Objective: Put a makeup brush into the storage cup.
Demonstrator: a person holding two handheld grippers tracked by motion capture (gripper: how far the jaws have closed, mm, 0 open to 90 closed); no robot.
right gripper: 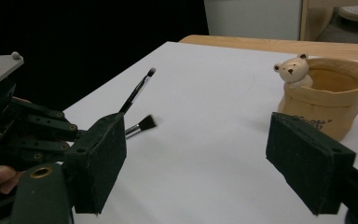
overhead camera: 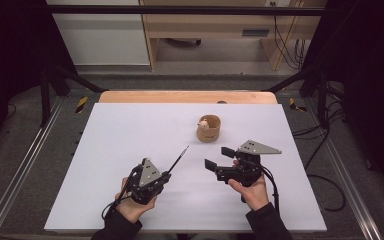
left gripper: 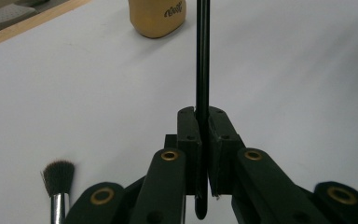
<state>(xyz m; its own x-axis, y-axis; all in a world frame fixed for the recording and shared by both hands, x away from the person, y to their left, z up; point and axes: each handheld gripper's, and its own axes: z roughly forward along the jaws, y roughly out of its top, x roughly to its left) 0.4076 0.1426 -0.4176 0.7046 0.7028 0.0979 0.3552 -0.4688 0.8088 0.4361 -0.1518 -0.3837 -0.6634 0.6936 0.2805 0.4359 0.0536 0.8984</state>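
Jaws pressed tight on the left gripper, pinching a thin black brush low on its handle, the tip angled up and forward over the white table. Over on the right, the right gripper stands spread wide, nothing between its pads, hanging just above the board.

Ahead of both sits the target, by the look of it: a tan pot with a little bear figure perched inside the rim, near the middle of the table toward the far edge.

To land this cleanly, I'd say keep that grip firm, carry the brush over the pot's mouth, tilt it nearer upright, and lower it beside the bear, not onto it. The pot looks light, so the free gripper could steady its wall.

Now the views. The left gripper view gives the pinch itself: pads closed flat on the handle. It also catches a second, fluffier brush lying on the table close by. The right gripper view confirms that spare brush resting flat, and shows the pot's open mouth and the bear's face, which the left gripper view cuts off.
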